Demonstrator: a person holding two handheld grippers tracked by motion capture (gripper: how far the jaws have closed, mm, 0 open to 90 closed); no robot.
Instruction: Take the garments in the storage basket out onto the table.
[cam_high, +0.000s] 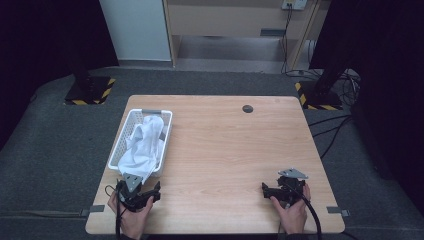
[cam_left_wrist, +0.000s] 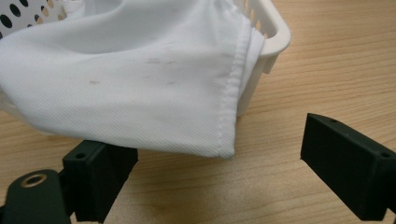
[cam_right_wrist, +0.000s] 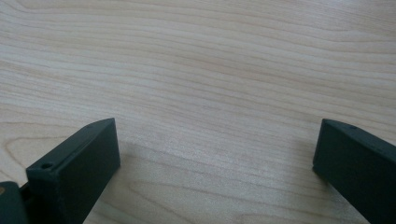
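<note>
A white plastic basket (cam_high: 126, 131) stands at the table's left, and a white cloth (cam_high: 144, 145) fills it and spills over its near end. In the left gripper view the cloth (cam_left_wrist: 140, 84) hangs over the basket rim (cam_left_wrist: 273, 35), its hemmed corner resting on the wood just beyond my jaws. My left gripper (cam_high: 140, 188) sits at the near left edge, right below the basket, open with nothing between its jaws (cam_left_wrist: 219, 163). My right gripper (cam_high: 276, 188) rests low at the near right, open over bare wood (cam_right_wrist: 217, 149).
The wooden table (cam_high: 230, 150) has a small dark round grommet (cam_high: 247, 108) near its far edge. Black stands with yellow-striped bases (cam_high: 90, 90) and cables (cam_high: 330, 130) lie on the grey floor beyond and beside the table.
</note>
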